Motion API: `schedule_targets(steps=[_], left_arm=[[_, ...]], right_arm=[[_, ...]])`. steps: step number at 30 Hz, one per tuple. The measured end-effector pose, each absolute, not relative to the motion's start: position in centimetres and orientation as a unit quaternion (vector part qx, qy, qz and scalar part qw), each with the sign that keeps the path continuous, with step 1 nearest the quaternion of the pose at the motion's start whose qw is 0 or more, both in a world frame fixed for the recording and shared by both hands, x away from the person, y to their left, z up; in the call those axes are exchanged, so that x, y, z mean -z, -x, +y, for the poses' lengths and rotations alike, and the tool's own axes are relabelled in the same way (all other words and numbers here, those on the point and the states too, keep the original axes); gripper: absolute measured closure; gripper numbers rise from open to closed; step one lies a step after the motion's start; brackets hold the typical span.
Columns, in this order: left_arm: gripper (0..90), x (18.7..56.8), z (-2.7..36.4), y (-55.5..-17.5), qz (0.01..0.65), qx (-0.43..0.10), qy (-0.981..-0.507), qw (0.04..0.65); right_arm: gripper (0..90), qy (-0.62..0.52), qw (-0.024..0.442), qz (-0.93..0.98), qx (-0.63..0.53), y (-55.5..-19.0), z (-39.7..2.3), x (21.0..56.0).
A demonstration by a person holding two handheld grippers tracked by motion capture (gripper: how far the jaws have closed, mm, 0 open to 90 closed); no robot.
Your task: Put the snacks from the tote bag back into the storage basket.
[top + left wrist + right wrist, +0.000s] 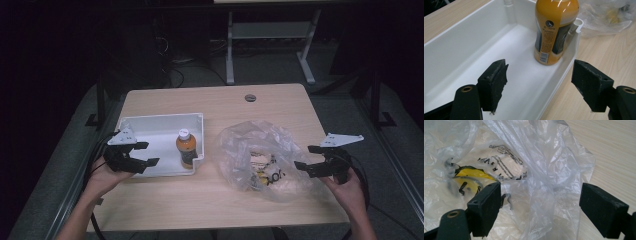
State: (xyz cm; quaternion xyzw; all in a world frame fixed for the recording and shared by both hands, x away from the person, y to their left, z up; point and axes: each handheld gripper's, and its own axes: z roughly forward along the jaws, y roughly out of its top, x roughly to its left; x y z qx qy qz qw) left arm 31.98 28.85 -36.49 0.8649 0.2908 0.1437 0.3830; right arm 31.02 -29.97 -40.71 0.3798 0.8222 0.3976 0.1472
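the shallow white plastic tray sits on the left half of the light wooden table and serves as the landmark here. inside the tray, against its right wall and near its front right corner, a small plastic bottle of orange drink with a white cap and dark label stands upright. the left gripper hovers at the tray's front left corner, released, its jaws spread wide with nothing between them; one jaw reaches over the tray floor and the other over the tray's front rim. the bottle stands ahead of the jaws, well apart from them.

to the right of the tray, just beside its right wall, lies a crumpled clear plastic bag with black print and a yellow patch showing through it. the right gripper sits at the far edge of the bag from the tray, also released, with jaws wide apart and pointing toward the bag.

the left gripper view shows the bottle close up: fine print on its label, its base resting on the tray floor, and the near tray rim passing between the two jaws, with a corner of the bag beyond. the high view shows the white cap, which that view cuts off. the right gripper view shows the bag film folded and wrinkled between the open jaws, though whether either jaw touches the film cannot be told.
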Motion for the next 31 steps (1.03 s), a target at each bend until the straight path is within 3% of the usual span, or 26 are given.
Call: schedule_targets(steps=[31], left_arm=[[26.6, 38.5, 30.4, -29.6, 0.294, -0.152, -0.860, 0.389]], right_arm=[[17.0, -0.377, 0.149, 0.825, -0.394, -30.8, -29.7, 40.7]])
